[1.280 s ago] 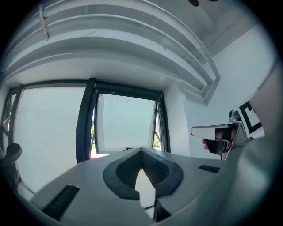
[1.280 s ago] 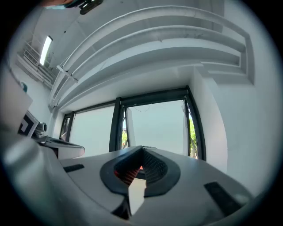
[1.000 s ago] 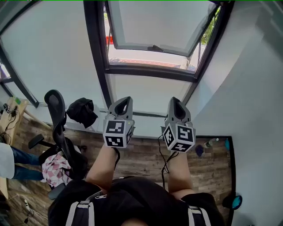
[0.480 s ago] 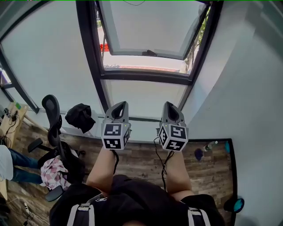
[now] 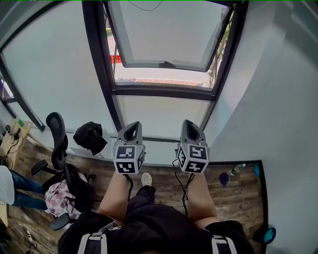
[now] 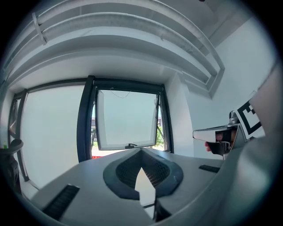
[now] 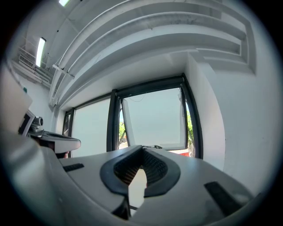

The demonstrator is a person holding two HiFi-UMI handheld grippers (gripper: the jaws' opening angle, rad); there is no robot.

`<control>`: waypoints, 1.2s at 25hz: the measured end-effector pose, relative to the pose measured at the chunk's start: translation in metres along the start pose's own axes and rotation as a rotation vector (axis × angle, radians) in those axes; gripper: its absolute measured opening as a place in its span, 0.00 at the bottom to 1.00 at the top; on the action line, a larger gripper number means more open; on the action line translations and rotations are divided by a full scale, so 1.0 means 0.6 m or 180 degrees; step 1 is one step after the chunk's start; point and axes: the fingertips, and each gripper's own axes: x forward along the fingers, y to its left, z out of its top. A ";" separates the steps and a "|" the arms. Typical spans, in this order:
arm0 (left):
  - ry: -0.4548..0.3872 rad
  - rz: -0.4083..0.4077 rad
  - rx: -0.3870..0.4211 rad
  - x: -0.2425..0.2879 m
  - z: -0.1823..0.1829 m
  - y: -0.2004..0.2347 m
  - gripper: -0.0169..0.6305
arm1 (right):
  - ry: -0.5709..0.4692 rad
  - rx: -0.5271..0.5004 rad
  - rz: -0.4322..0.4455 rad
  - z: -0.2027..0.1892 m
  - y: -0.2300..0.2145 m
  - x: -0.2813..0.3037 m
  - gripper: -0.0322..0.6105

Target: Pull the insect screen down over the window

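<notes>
The window (image 5: 164, 39) has a dark frame (image 5: 164, 92), and its white sash is swung open outward with a dark handle (image 5: 165, 64) on its lower rail. A thin cord (image 5: 145, 7) hangs at the top of the opening; I see no insect screen drawn down. My left gripper (image 5: 131, 127) and right gripper (image 5: 189, 124) are side by side below the window, pointing up at it, both shut and empty. In the left gripper view the closed jaws (image 6: 141, 150) aim at the sash (image 6: 127, 119). The right gripper view (image 7: 142, 148) shows the same sash (image 7: 152, 119).
A black office chair (image 5: 58, 141) with clothes on it stands at the left, and a dark garment (image 5: 91, 136) lies by the sill. A person's legs in jeans (image 5: 17, 181) are at the far left. A bottle (image 5: 236, 169) lies on the wooden floor by the white right wall (image 5: 278, 99).
The window has slid lower and fuller into the head view. Both grippers have stayed shut and drawn a little closer together. A white shoe now shows between my arms.
</notes>
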 end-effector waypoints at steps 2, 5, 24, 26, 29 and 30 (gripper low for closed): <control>-0.0016 0.0004 0.0008 0.012 -0.003 0.010 0.05 | 0.0017 -0.0022 -0.0011 -0.007 0.001 0.015 0.05; -0.0040 -0.0008 -0.0015 0.042 -0.010 0.030 0.05 | -0.0004 -0.0044 -0.0044 -0.012 -0.003 0.045 0.05; 0.0004 -0.0111 0.0057 0.383 -0.006 0.176 0.05 | -0.0214 -0.0046 -0.0321 0.000 -0.087 0.380 0.05; 0.0000 -0.0114 0.0059 0.421 -0.001 0.194 0.05 | -0.0238 -0.0079 -0.0342 0.006 -0.091 0.419 0.05; -0.0039 -0.0122 0.0062 0.476 0.009 0.219 0.05 | -0.0297 -0.0149 -0.0394 0.013 -0.098 0.475 0.05; -0.0042 -0.0126 0.0062 0.494 0.010 0.226 0.05 | -0.0302 -0.0149 -0.0396 0.013 -0.100 0.493 0.05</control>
